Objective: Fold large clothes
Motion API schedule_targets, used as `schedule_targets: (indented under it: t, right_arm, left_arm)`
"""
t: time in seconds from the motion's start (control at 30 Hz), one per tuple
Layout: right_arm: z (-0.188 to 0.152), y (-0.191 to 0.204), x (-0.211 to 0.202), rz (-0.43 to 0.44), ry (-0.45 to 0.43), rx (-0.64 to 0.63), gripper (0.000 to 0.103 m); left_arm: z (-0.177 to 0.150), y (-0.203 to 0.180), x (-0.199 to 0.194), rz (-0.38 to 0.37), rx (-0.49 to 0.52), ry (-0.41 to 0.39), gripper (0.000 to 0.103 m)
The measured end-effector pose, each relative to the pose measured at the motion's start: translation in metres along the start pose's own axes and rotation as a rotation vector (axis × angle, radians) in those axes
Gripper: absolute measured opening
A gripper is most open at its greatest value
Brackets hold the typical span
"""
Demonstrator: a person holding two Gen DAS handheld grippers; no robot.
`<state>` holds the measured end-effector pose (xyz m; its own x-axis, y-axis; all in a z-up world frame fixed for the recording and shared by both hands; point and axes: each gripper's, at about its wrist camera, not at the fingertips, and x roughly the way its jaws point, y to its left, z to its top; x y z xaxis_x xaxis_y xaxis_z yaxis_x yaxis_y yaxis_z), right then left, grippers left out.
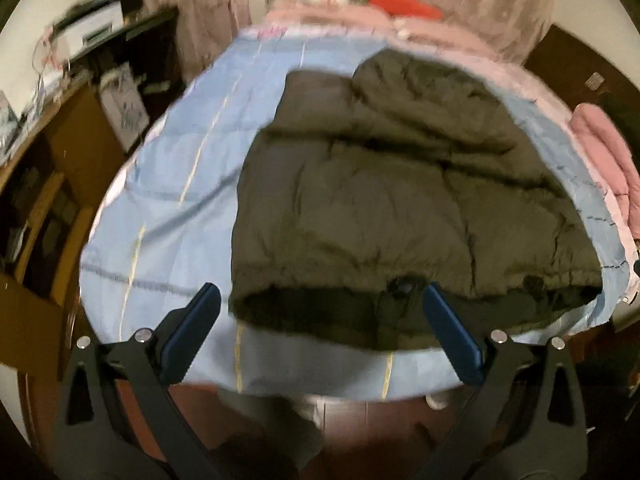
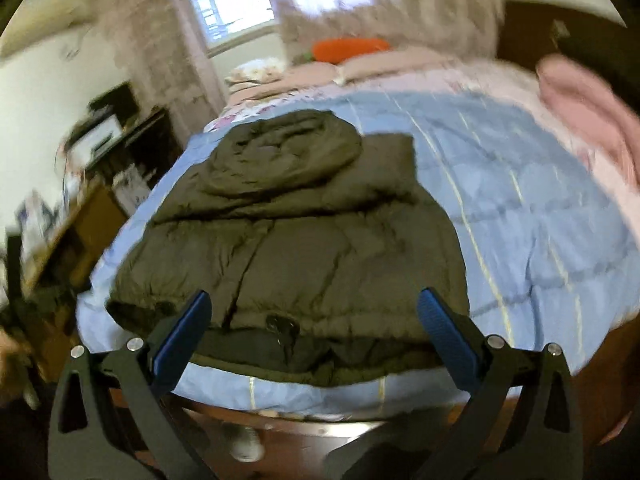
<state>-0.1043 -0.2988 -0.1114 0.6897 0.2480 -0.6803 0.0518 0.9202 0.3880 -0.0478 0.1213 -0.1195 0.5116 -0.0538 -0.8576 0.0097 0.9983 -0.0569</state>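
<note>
An olive-green puffer jacket [image 1: 400, 200] with a hood lies flat on a light blue quilt [image 1: 168, 200], hem toward me and hood at the far end. It also shows in the right wrist view [image 2: 296, 240], on the quilt [image 2: 520, 216]. My left gripper [image 1: 320, 300] is open and empty, held above the near edge of the bed in front of the hem. My right gripper [image 2: 314, 308] is open and empty, also just before the hem. Neither touches the jacket.
Pink clothing [image 1: 604, 152] lies at the bed's right side, also in the right wrist view [image 2: 592, 120]. Pillows and an orange plush [image 2: 348, 48] sit at the headboard end. A desk with clutter [image 1: 72, 80] stands left of the bed. Wooden floor [image 1: 360, 420] lies below.
</note>
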Motion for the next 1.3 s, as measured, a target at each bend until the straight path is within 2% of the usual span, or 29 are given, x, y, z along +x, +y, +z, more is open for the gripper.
schedule_targets:
  t: [0.03, 0.1, 0.13, 0.17, 0.23, 0.27, 0.33, 0.37, 0.47, 0.6, 0.7, 0.77, 0.83, 0.9, 0.97, 1.07, 1.1, 1.27, 1.3]
  right_arm:
    - [0.002, -0.011, 0.001, 0.028, 0.014, 0.062, 0.102]
    - [0.005, -0.031, 0.003, 0.076, 0.030, 0.183, 0.102]
    - [0.006, -0.039, 0.005, 0.093, 0.039, 0.226, 0.102]
    - [0.006, -0.046, 0.007, 0.101, 0.044, 0.257, 0.102]
    - [0.004, -0.054, 0.013, 0.086, 0.062, 0.270, 0.102]
    - [0.002, -0.056, 0.017, 0.074, 0.072, 0.270, 0.102]
    - [-0.002, -0.062, 0.020, 0.037, 0.080, 0.277, 0.102]
    - [-0.003, -0.063, 0.020, 0.024, 0.080, 0.272, 0.102]
    - [-0.007, -0.050, 0.010, -0.106, 0.044, 0.116, 0.102]
    - [-0.030, -0.002, 0.003, -0.271, -0.030, -0.297, 0.102]
    - [-0.054, 0.019, 0.008, -0.391, -0.060, -0.545, 0.102]
    - [-0.060, 0.017, 0.012, -0.418, -0.054, -0.592, 0.102]
    - [-0.057, 0.002, 0.011, -0.422, -0.061, -0.528, 0.102]
    - [-0.055, -0.010, 0.010, -0.431, -0.074, -0.473, 0.102]
    - [-0.055, -0.015, 0.012, -0.401, -0.057, -0.440, 0.102]
    - [-0.060, -0.017, 0.021, -0.246, 0.017, -0.322, 0.102]
    - [-0.065, -0.017, 0.024, -0.206, 0.033, -0.278, 0.102]
    - [-0.080, -0.011, 0.035, -0.114, 0.036, -0.177, 0.102]
    - [-0.078, -0.018, 0.037, -0.079, 0.040, -0.111, 0.102]
  left_arm:
    - [0.000, 0.000, 0.000, -0.044, -0.005, 0.030, 0.101]
    - [-0.003, 0.003, -0.002, -0.101, -0.016, 0.008, 0.101]
    - [-0.007, 0.005, 0.002, -0.102, -0.017, -0.012, 0.101]
    - [-0.009, 0.007, 0.009, -0.089, -0.023, -0.012, 0.101]
    - [-0.006, 0.011, 0.030, -0.036, -0.063, 0.039, 0.101]
    - [-0.003, 0.012, 0.035, -0.042, -0.078, 0.041, 0.101]
    - [-0.001, 0.005, 0.034, -0.032, -0.026, -0.012, 0.101]
    - [-0.005, -0.001, 0.032, 0.010, 0.040, -0.045, 0.101]
    - [-0.018, -0.010, 0.027, 0.079, 0.159, -0.078, 0.101]
    - [-0.043, -0.030, 0.021, 0.174, 0.356, -0.132, 0.101]
    - [-0.049, -0.034, 0.024, 0.183, 0.393, -0.112, 0.101]
    - [-0.049, -0.030, 0.028, 0.174, 0.365, -0.080, 0.101]
    - [-0.046, -0.023, 0.031, 0.156, 0.309, -0.049, 0.101]
    - [-0.041, -0.011, 0.033, 0.108, 0.212, -0.020, 0.101]
    - [-0.035, -0.001, 0.032, 0.057, 0.123, -0.007, 0.101]
    - [-0.033, 0.004, 0.029, 0.019, 0.059, -0.005, 0.101]
    - [-0.033, 0.002, 0.029, 0.016, 0.060, -0.007, 0.101]
    - [-0.035, -0.009, 0.031, 0.016, 0.098, -0.009, 0.101]
    - [-0.037, -0.009, 0.032, 0.010, 0.095, -0.005, 0.101]
